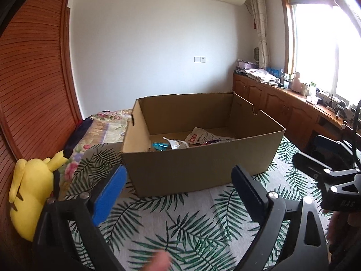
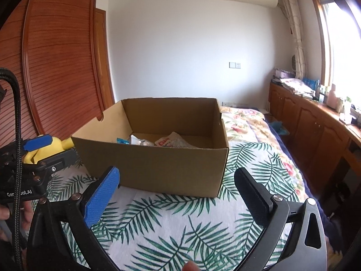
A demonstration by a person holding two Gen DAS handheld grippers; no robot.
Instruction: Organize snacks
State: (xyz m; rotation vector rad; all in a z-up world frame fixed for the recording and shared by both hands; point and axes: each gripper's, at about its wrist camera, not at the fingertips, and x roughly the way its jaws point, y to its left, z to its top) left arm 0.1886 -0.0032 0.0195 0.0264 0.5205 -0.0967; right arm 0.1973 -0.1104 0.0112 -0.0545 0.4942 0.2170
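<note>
An open cardboard box (image 1: 198, 162) (image 2: 158, 164) stands on the leaf-print bedspread (image 1: 191, 225) (image 2: 180, 225). Several snack packets lie on its floor: a white and red pouch (image 1: 198, 136) (image 2: 169, 142), a silvery one (image 1: 178, 144) (image 2: 137, 141) and a teal wrapper (image 1: 160, 145) (image 2: 123, 140). My left gripper (image 1: 179, 184) is open just short of the box's near wall, nothing between its fingers. My right gripper (image 2: 177, 186) is open too, also in front of the box and empty. The right gripper's body (image 1: 338, 187) shows at the right edge of the left view.
A yellow plush toy (image 1: 31, 194) (image 2: 56, 145) lies at the bed's left edge by the slatted wooden wardrobe (image 1: 29, 79). Wooden cabinets (image 1: 282, 108) with clutter on top run under the window on the right. A flowered quilt (image 2: 243, 122) lies behind the box.
</note>
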